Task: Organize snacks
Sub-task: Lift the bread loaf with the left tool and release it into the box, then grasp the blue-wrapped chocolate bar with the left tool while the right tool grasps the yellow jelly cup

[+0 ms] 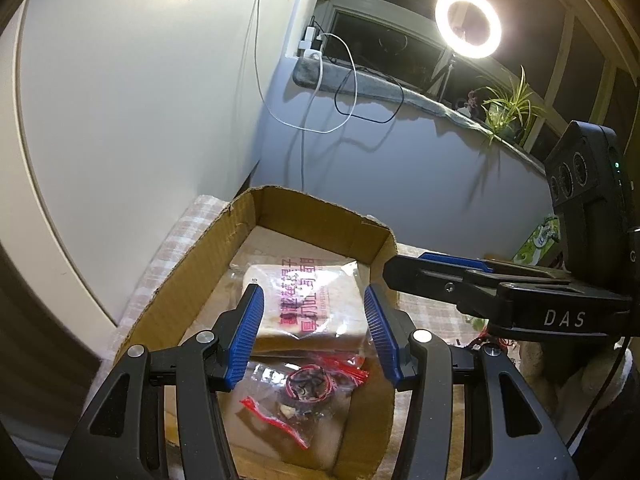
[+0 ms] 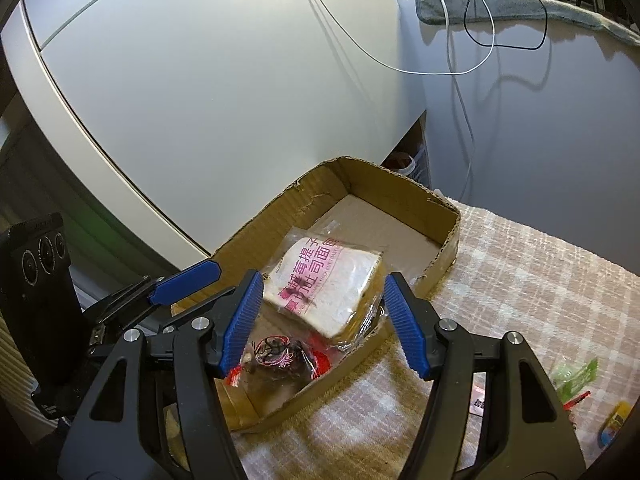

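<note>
An open cardboard box (image 1: 192, 276) (image 2: 444, 248) sits on a checked tablecloth. In it lie a wrapped bread slice pack with pink print (image 1: 308, 304) (image 2: 332, 284) and a clear snack bag with red print (image 1: 308, 396) (image 2: 280, 356). My left gripper (image 1: 314, 316) is open and empty above the box, its fingers on either side of the bread in the view. My right gripper (image 2: 322, 304) is open and empty, over the box's near side. The right gripper also shows in the left wrist view (image 1: 460, 276); the left gripper's blue fingertip (image 2: 188, 276) shows in the right wrist view.
More snack packets lie on the cloth at the right: green (image 2: 576, 376), pink (image 2: 478, 398) and yellow (image 2: 616, 420). A white cabinet (image 2: 200, 80) stands behind the box. Cables (image 1: 320, 92) hang down the wall below a windowsill with a ring light (image 1: 468, 24) and a plant (image 1: 508, 108).
</note>
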Action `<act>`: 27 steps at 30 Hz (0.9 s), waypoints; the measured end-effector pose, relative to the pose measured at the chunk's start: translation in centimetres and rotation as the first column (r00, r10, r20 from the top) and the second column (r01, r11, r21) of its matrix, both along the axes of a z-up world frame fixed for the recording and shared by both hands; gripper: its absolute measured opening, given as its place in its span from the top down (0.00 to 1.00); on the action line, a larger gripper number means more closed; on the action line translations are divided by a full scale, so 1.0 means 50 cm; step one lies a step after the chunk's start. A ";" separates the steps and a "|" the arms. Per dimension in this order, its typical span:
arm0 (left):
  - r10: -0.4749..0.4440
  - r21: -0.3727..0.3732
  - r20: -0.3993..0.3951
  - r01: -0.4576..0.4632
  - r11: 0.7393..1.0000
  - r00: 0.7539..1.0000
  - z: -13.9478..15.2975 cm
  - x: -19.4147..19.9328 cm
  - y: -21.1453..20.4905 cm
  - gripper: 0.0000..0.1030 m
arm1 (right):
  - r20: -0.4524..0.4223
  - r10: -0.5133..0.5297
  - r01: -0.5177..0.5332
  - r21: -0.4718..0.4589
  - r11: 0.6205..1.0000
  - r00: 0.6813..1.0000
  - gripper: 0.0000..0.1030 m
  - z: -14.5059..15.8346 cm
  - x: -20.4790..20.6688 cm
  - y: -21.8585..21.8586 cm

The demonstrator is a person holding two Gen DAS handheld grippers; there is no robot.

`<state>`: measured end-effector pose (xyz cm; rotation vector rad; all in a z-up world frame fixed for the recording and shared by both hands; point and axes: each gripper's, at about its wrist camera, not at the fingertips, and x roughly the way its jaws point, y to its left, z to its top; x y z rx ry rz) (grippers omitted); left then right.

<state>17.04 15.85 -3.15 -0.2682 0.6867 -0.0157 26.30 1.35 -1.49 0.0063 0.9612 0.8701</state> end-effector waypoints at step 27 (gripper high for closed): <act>-0.101 -0.006 0.040 0.102 0.995 0.994 0.031 -0.063 -0.135 0.47 | 0.134 -0.148 0.150 -0.007 0.989 0.980 0.15 0.068 -0.078 -0.237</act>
